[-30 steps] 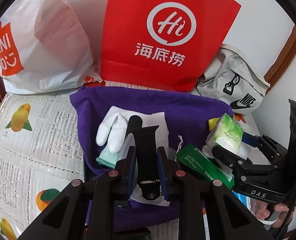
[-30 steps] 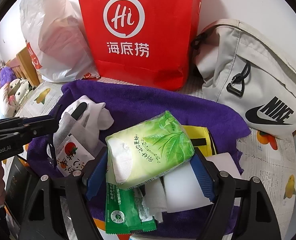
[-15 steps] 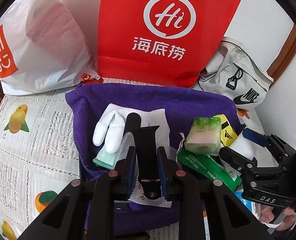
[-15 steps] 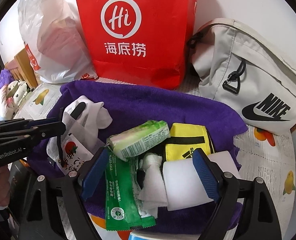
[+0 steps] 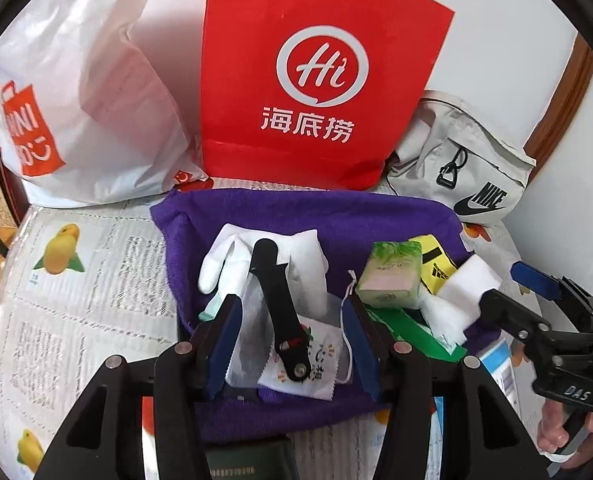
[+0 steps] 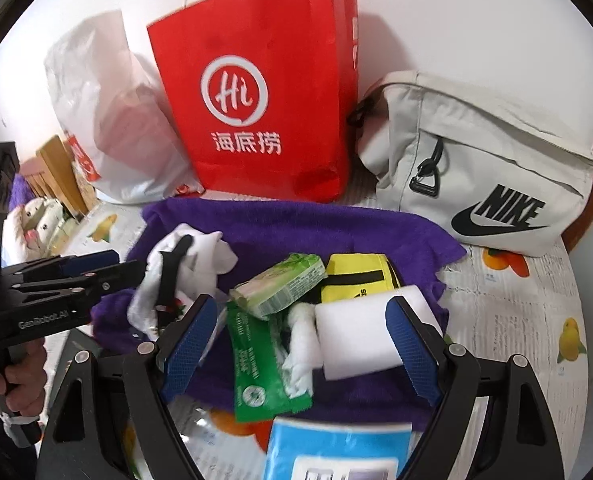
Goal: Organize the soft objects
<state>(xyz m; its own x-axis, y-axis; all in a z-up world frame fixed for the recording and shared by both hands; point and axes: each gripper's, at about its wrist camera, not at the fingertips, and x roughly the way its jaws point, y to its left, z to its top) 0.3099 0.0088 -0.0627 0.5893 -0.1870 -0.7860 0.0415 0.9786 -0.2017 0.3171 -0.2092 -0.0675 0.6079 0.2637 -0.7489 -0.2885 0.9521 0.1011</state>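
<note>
A purple towel (image 5: 336,220) (image 6: 336,232) lies on the table with soft items on it. A black watch strap (image 5: 278,304) rests on a white glove (image 5: 232,260) and a white sachet (image 5: 316,364). My left gripper (image 5: 292,340) is open around the strap's near end. A green tissue pack (image 5: 390,280) (image 6: 280,284) lies free beside a yellow pouch (image 6: 356,276), a white sponge (image 6: 360,332) and a green wipes packet (image 6: 260,360). My right gripper (image 6: 292,340) is open and empty above the wipes and sponge.
A red paper bag (image 5: 312,80), a white plastic bag (image 5: 76,100) and a grey Nike bag (image 6: 484,168) stand behind the towel. A blue and white pack (image 6: 336,452) lies at the near edge. The tablecloth (image 5: 76,300) has fruit prints.
My right gripper let go of the green tissue pack onto the towel and drew back. My left gripper opened and released the black strap.
</note>
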